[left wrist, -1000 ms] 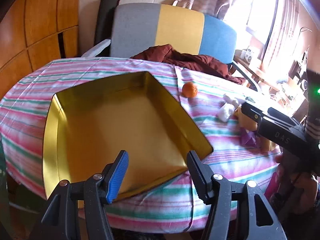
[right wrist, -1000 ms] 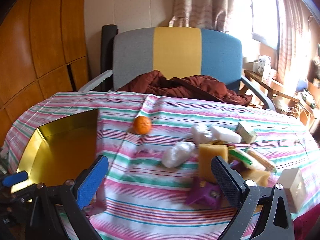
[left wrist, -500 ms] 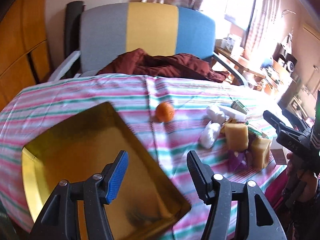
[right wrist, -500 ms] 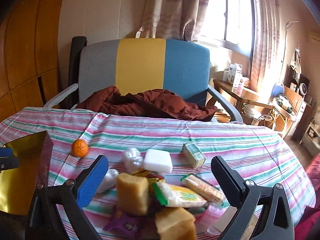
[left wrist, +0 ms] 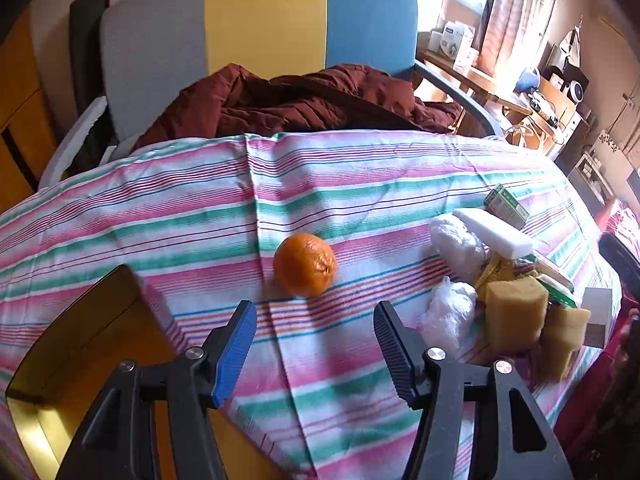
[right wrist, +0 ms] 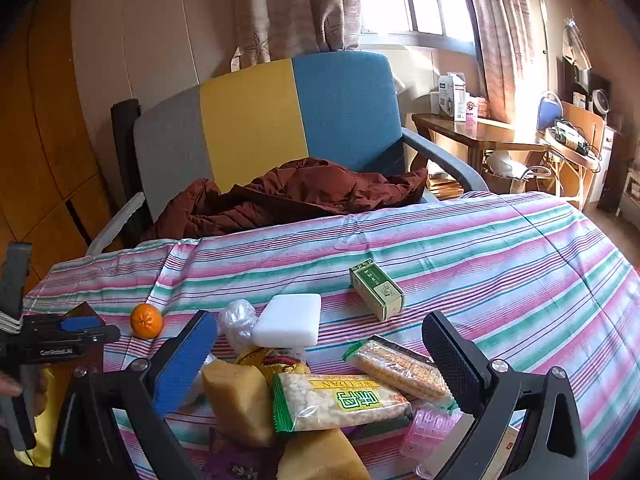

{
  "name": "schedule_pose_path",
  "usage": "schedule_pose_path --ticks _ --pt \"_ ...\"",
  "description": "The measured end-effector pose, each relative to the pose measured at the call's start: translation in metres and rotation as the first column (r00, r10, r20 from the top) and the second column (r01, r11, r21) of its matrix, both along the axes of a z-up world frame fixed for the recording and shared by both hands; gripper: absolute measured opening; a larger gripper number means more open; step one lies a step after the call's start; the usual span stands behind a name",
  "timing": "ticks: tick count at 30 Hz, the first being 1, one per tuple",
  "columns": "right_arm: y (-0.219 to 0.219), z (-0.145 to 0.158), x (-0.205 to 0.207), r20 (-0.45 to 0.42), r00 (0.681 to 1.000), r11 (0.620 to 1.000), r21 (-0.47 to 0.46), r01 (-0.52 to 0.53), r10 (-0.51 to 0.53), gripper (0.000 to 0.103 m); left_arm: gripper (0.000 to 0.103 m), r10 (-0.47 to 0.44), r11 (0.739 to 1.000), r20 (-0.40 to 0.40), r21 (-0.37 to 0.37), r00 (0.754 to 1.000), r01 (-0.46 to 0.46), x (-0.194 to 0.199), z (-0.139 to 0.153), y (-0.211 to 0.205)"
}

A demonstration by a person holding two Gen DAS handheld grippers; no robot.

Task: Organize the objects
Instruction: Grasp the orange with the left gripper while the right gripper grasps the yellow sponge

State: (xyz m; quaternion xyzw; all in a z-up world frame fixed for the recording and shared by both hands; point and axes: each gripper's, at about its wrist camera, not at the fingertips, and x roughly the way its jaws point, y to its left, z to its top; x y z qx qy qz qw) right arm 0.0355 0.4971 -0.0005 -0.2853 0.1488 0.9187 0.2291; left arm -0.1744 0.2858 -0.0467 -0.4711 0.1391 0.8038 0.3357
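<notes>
An orange lies on the striped tablecloth just beyond my open left gripper, centred between its fingers, untouched. The gold tray sits at the lower left, under the left finger. My right gripper is open above a heap of items: a yellow sponge, a green-labelled snack pack, a wafer pack, a white block and a green box. The orange and left gripper show at the right wrist view's left edge.
A grey, yellow and blue armchair with a dark red jacket stands behind the table. Wrapped white bundles and two sponges lie right of the orange. A wooden side table with cartons stands by the window.
My left gripper has swung right from over the gold tray to face the orange. My right gripper has moved right and closer over the heap of items. Both stay open.
</notes>
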Motion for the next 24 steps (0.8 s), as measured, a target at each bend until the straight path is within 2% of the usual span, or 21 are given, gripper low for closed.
schedule_pose_path --ticks 11,14,18,20,24 --pt "-0.006 0.0 -0.006 0.01 0.999 0.999 0.016 -0.036 0.036 0.103 0.062 0.017 0.999 0.085 -0.029 0.996 -0.014 -0.047 -0.033 0.037" --pt "-0.006 0.001 -0.005 0.003 0.999 0.999 0.011 -0.04 0.04 0.103 0.062 0.017 0.998 0.059 -0.061 0.998 -0.013 -0.05 -0.037 0.044" --pt "-0.003 0.001 -0.005 0.004 0.999 0.999 0.0 -0.034 0.034 0.103 0.061 0.04 0.995 0.086 -0.093 0.995 -0.032 -0.056 -0.049 0.044" --pt "-0.003 0.0 -0.006 0.009 0.999 0.999 -0.003 -0.034 0.034 0.103 0.052 0.059 0.994 0.101 -0.093 0.993 -0.05 -0.06 -0.055 0.04" --pt "-0.004 0.0 -0.007 0.014 0.999 0.999 0.002 -0.037 0.037 0.103 0.054 0.097 0.993 0.114 -0.074 0.989 -0.089 -0.067 -0.054 0.037"
